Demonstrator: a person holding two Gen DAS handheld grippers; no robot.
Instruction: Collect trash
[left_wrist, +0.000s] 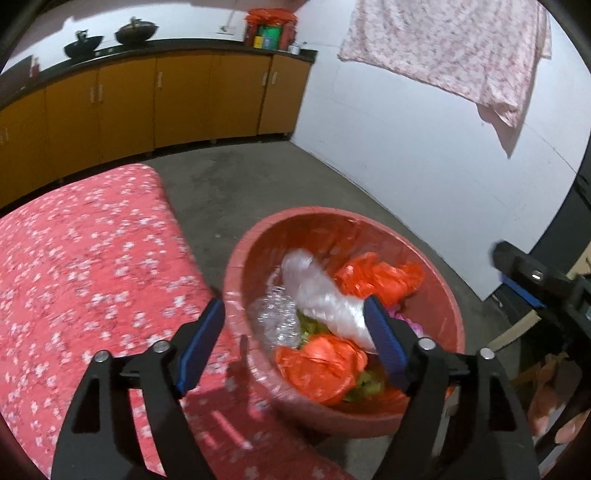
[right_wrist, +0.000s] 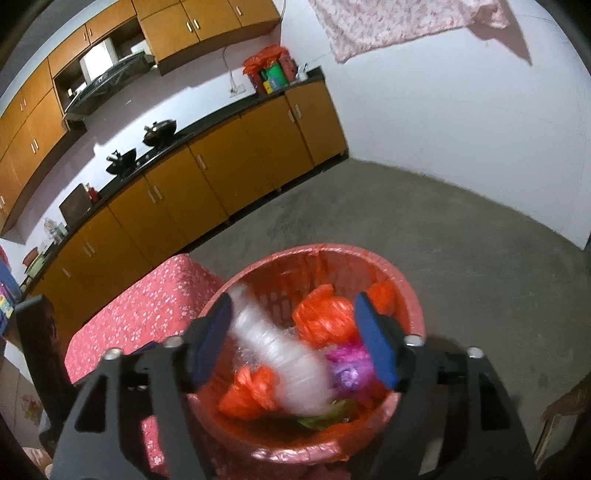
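A red bin (left_wrist: 236, 258) lined with a red bag stands on the floor beside a cloth-covered surface. It holds crumpled orange bags (left_wrist: 376, 277), a crushed clear bottle (left_wrist: 275, 317) and green scraps. A blurred wad of clear plastic (left_wrist: 317, 291) lies across the pile, touching neither pad. My left gripper (left_wrist: 295, 306) hangs open over the bin's near rim. My right gripper (right_wrist: 293, 302) is open above the same bin (right_wrist: 410, 295), with the clear plastic (right_wrist: 280, 354) blurred below it, an orange bag (right_wrist: 321, 321) and a purple wrapper (right_wrist: 349, 365) beside it.
A surface under a red floral cloth (left_wrist: 85, 258) adjoins the bin on the left. Orange cabinets (left_wrist: 147, 99) with woks on the counter line the far wall. A pink floral cloth (left_wrist: 461, 55) hangs by the white wall. Bare concrete floor (right_wrist: 461, 240) lies beyond the bin.
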